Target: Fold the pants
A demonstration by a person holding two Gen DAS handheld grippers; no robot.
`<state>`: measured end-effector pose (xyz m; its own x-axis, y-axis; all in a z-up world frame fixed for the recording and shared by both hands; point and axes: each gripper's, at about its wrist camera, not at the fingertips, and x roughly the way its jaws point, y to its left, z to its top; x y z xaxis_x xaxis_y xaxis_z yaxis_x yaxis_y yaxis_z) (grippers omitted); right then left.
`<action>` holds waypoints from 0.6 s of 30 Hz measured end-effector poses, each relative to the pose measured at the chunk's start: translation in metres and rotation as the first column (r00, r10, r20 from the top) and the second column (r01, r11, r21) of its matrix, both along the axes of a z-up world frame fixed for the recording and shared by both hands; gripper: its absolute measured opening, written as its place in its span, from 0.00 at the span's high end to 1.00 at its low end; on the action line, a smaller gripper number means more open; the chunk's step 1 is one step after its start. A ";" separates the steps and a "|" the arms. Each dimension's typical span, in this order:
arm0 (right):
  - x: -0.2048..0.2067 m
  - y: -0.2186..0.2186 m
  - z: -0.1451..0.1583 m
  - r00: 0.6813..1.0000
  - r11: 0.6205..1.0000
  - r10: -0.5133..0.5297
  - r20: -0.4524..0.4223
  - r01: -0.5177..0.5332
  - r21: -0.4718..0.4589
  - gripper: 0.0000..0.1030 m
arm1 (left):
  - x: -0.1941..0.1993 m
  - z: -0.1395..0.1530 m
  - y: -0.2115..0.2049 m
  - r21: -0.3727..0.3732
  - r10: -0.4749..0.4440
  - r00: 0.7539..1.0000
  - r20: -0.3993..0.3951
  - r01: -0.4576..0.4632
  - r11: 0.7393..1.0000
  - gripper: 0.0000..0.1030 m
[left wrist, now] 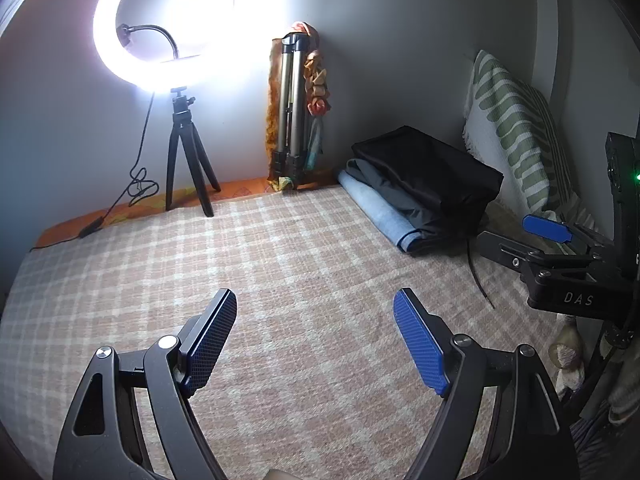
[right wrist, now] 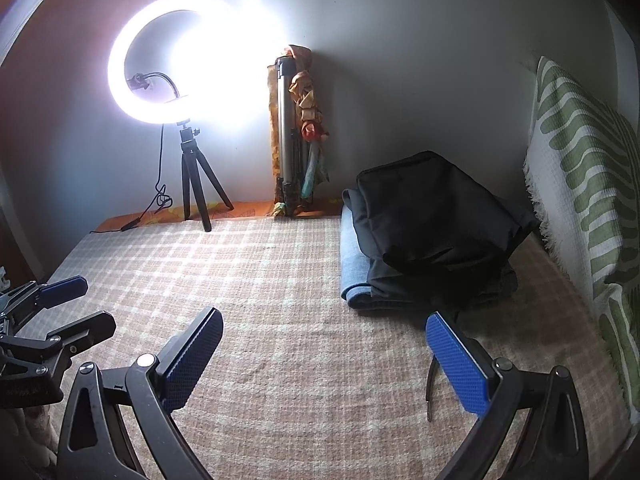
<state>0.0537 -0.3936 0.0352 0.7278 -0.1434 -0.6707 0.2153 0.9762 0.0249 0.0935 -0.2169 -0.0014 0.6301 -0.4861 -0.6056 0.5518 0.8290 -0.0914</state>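
Your left gripper [left wrist: 316, 316] hangs over the checked blanket [left wrist: 280, 264] with its blue pads spread wide and nothing between them, and your right gripper [right wrist: 324, 344] is the same, jaws apart and empty above the same cloth. The pants lie in a folded stack [right wrist: 420, 240] at the far right of the bed, near the wall: a black pair on top, a dark grey one under it and a light blue denim pair [right wrist: 352, 256] at the bottom (how many garments in all you cannot tell). The stack sits just beside a green-and-white patterned cushion [right wrist: 580, 184] that leans on the wall. A thin dark strap [left wrist: 478, 276] trails from the stack onto the blanket. At the back a lit ring light [left wrist: 160, 28] stands on a small black tripod [left wrist: 188, 160], with a folded silver tripod [left wrist: 290, 108] propped upright against the wall beside it.
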 end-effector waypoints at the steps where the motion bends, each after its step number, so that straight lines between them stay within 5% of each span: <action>1: 0.000 0.000 0.000 1.000 1.000 0.000 0.000 0.000 0.001 0.00 | 0.000 0.000 0.000 0.000 0.000 1.000 0.001 0.000 1.000 0.21; 18: 0.004 0.002 -0.004 1.000 1.000 0.000 -0.011 0.000 0.010 0.00 | 0.001 0.000 0.000 0.006 0.007 1.000 -0.007 -0.007 1.000 0.21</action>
